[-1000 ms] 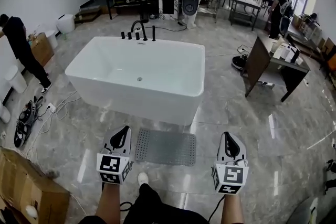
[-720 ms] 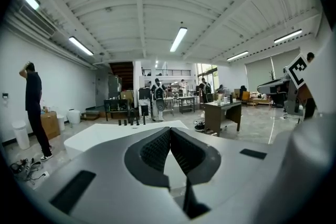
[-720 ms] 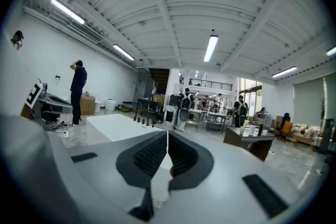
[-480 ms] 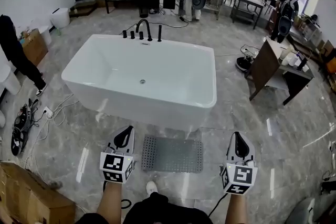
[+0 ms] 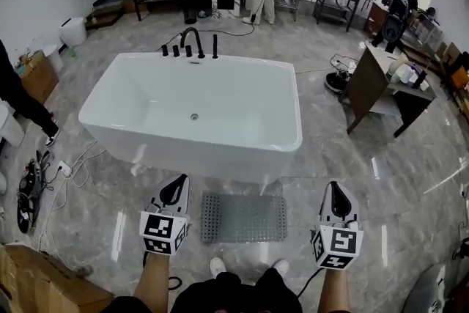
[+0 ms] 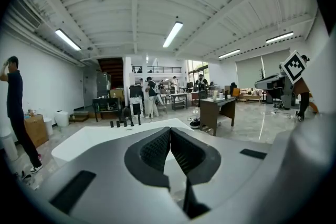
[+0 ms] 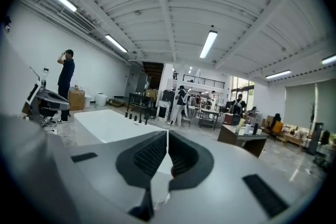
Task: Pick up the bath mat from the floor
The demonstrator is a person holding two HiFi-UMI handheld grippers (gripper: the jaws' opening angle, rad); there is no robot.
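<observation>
Head view: grey perforated bath mat (image 5: pixel 244 218) flat on floor.

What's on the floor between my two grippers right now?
The grey bath mat lies flat between the left gripper and right gripper, just in front of the bathtub; the head view shows it.
</observation>
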